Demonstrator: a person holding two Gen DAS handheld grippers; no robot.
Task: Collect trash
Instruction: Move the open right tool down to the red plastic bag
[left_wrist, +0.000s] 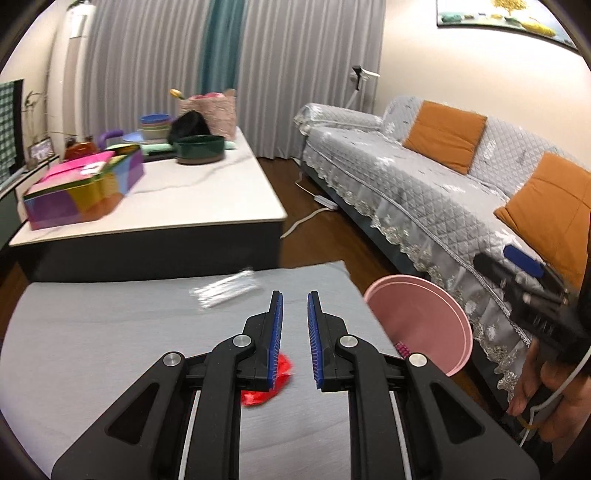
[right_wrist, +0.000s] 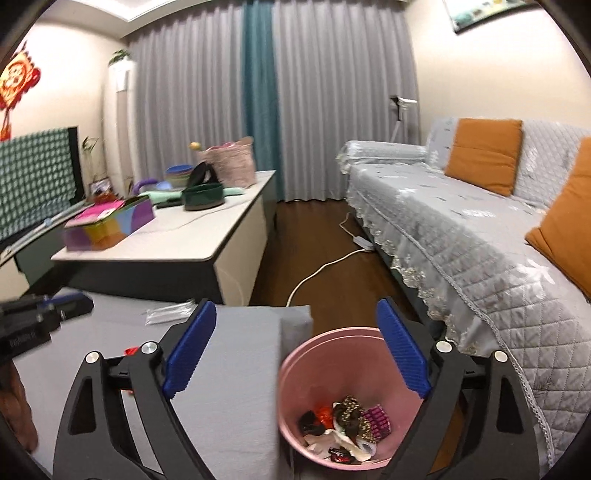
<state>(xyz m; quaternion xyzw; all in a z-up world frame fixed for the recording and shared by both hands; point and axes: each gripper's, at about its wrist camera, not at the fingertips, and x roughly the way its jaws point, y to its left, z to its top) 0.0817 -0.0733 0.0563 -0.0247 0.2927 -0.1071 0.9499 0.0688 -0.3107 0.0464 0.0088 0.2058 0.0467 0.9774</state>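
A pink waste bin stands on the floor beside a grey-covered low table; it holds several wrappers and scraps. My right gripper is open wide and empty, above the bin's rim. My left gripper is open with a narrow gap and empty, over the grey table. A red wrapper lies on the table just under its left finger. A clear plastic wrapper lies farther ahead near the table's far edge, also in the right wrist view. The bin shows in the left view.
A white coffee table stands beyond with a colourful box, a dark green pot and bowls. A grey sofa with orange cushions is to the right. A white cable runs across the wooden floor.
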